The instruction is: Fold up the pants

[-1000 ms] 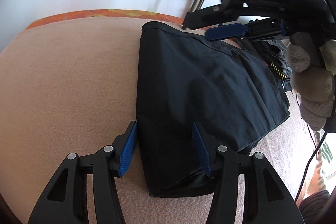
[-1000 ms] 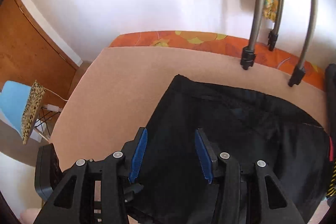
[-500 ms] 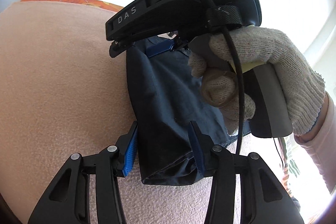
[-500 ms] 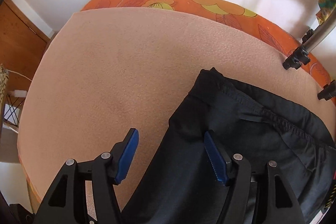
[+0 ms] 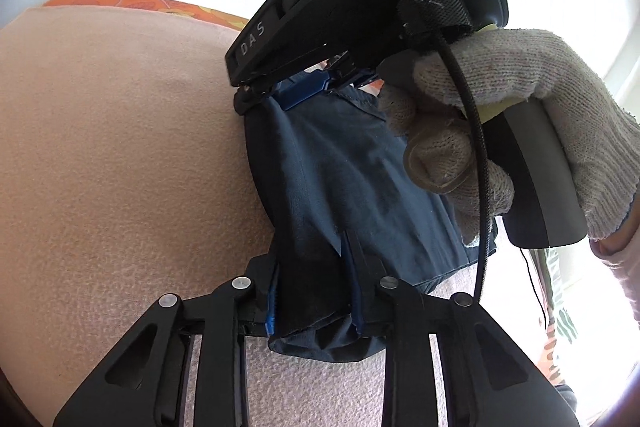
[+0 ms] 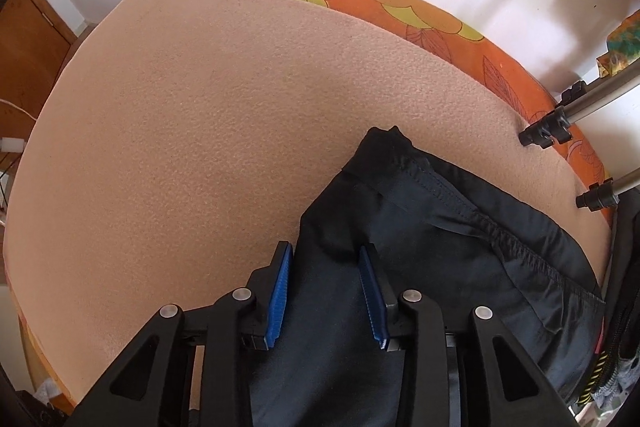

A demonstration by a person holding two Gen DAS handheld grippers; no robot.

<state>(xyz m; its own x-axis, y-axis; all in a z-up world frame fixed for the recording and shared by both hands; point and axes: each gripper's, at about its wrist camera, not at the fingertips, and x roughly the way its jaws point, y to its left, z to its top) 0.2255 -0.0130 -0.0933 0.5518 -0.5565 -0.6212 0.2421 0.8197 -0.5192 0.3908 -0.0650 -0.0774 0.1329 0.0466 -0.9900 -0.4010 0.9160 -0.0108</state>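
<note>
Dark navy pants (image 5: 340,187) lie folded on a peach blanket (image 5: 120,147). My left gripper (image 5: 312,295) is at the near end of the fold. Its jaws are closing, and the blue pads squeeze a thick bunch of the cloth between them. At the far end a gloved hand (image 5: 500,99) holds my right gripper pointing down. In the right wrist view that gripper (image 6: 326,293) straddles the left edge of the pants (image 6: 440,267) near the stitched waistband. Its jaws are closing with cloth between the pads, which are still apart.
The blanket (image 6: 220,127) spreads bare to the left and beyond the pants. An orange flowered sheet (image 6: 400,7) borders it along a white wall. Metal stand legs (image 6: 560,123) rest at the right edge, next to other dark clothing (image 6: 624,267). A wooden door (image 6: 28,39) stands far left.
The right gripper came over and down to the far left edge of the pants, then narrowed its jaws. The left jaws closed in on the near fold, bunching the cloth.
</note>
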